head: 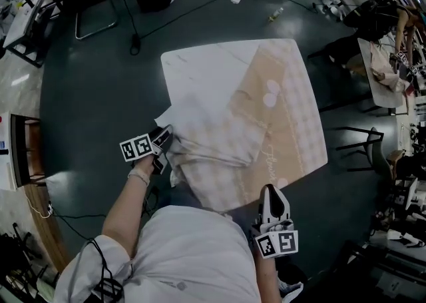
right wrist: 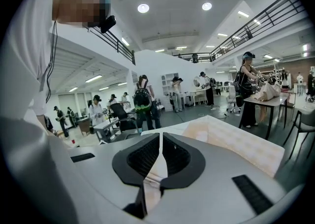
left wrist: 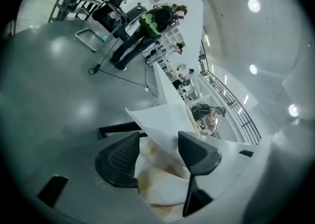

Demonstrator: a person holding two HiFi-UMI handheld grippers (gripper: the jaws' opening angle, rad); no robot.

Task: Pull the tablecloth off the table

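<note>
Tablecloth point(head: 273, 128) lies folded back across the table point(head: 200, 68), bunched at our near left corner, with the far left of the top bare. Our right gripper point(right wrist: 161, 139) is clamped on a thin edge of it. Our left gripper point(left wrist: 158, 138) stands wide, loose folds between its pads. If we pull with one hand only, the edge may slip or the cloth drag askew. We see no containers on it.

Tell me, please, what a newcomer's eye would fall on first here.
The beige checked tablecloth lies bunched and folded back, baring the far left corner of the white table. At the near left edge the left gripper stands open around crumpled cloth; at the near edge the right gripper is shut on a fold.
</note>
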